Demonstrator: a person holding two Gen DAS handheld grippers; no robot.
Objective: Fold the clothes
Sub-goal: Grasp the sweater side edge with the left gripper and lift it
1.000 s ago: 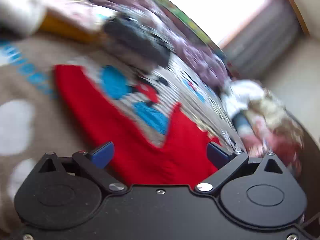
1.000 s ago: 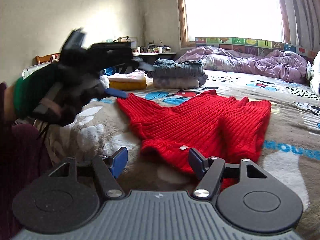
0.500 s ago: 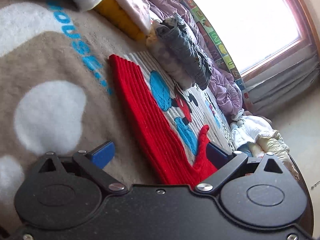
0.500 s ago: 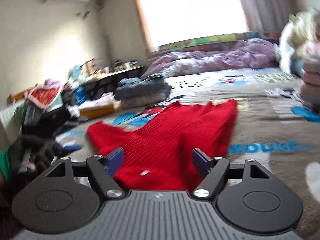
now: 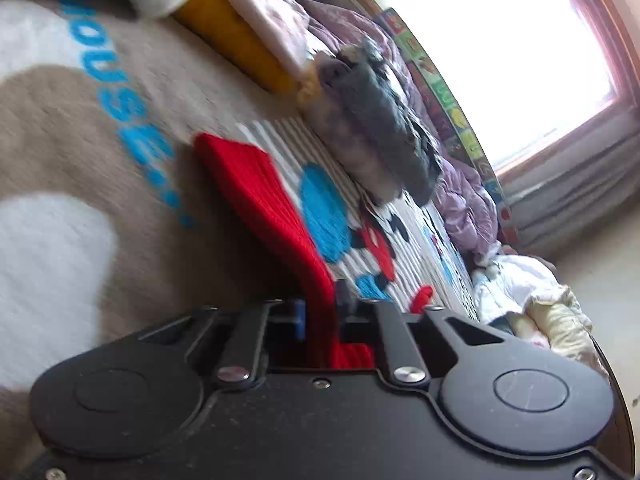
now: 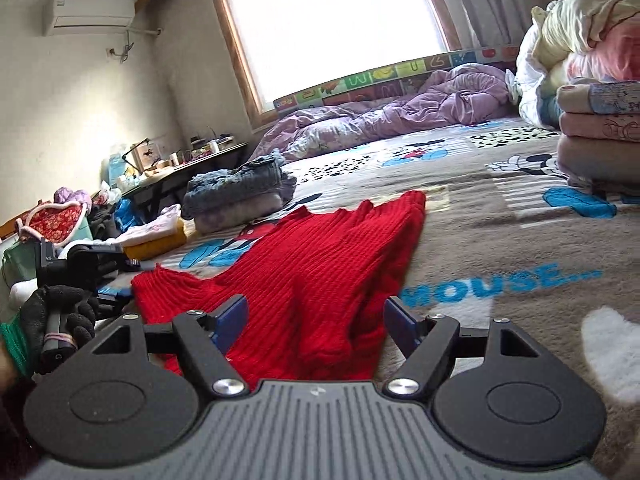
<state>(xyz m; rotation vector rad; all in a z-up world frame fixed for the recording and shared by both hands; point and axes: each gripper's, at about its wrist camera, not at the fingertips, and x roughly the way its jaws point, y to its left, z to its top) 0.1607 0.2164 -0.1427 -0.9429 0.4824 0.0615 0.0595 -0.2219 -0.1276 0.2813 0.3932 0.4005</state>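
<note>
Air conditioner (image 6: pixel 89 13) on wall; cluttered low table (image 6: pixel 188 162) beneath window (image 6: pixel 336 20).

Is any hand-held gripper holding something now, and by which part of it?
The left hand-held gripper is shut on the red sweater, pinching its near edge. The right hand-held gripper is open, with sweater fabric between its fingers, not clamped.

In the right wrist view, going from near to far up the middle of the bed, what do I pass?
Right gripper → red sweater → folded grey clothes pile → purple quilt → colourful mat along the wall → window.
</note>
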